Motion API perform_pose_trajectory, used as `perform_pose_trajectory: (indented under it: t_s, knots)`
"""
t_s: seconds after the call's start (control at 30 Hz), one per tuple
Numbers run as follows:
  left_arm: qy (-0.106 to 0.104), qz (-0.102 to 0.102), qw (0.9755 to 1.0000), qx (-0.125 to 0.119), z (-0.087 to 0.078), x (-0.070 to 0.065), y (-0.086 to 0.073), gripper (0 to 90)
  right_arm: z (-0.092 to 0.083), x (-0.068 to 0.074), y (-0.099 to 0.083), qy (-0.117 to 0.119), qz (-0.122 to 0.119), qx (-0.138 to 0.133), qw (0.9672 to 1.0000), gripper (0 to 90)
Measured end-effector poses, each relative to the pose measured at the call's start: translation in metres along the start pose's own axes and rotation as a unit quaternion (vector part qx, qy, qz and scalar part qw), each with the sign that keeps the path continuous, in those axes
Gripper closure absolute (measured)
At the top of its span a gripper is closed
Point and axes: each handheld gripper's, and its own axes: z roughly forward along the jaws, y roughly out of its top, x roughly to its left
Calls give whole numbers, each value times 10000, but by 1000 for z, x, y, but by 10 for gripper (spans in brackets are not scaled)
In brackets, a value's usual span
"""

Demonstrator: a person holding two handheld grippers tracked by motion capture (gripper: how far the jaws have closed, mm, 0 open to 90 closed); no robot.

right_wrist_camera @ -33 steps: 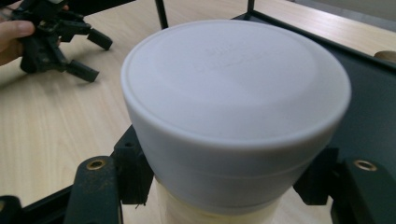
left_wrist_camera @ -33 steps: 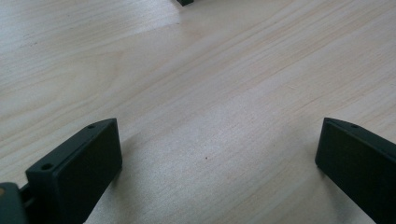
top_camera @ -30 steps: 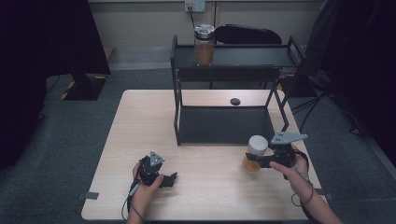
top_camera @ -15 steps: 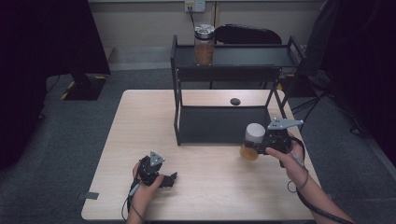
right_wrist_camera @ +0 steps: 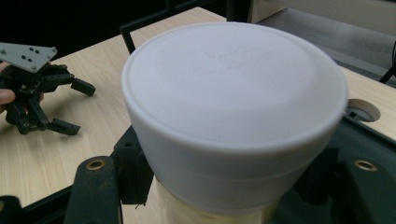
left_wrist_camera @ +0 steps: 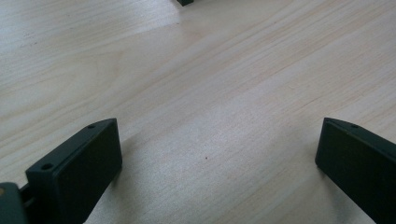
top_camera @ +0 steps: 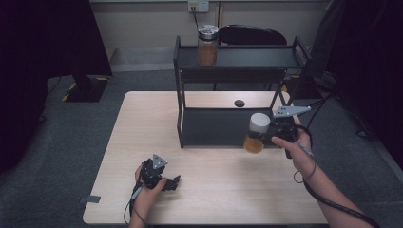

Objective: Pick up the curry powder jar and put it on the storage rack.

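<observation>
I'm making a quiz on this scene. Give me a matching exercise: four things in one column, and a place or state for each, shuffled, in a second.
Things:
1. white-lidded jar
2. silver-lidded jar
3. left tool
4. small black disc

Places or states:
A. on the rack's top shelf
B. open, low over the table, nothing between its jaws
C. lying on the table behind the rack
D. clamped in the right tool, lifted off the table

Pairs: 1-D, 2-A, 3-B, 4-C

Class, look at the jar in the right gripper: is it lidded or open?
Lidded. A white cap covers the jar held in the right gripper.
</observation>
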Motion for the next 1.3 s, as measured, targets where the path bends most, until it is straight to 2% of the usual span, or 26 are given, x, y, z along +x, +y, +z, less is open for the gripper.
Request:
perform_pose_trajectory:
  t_s: [0.47,0.63,1.3]
  knots:
    - [0,0,10000,1,0,0,0,1,-12,0,39,-89,-190,-4,9998,354]
    - [0,0,10000,1,0,0,0,1,-17,-1,51,-45,-177,-55,9998,354]
    - [0,0,10000,2,0,0,0,1,-38,7,113,-75,-347,-81,9993,354]
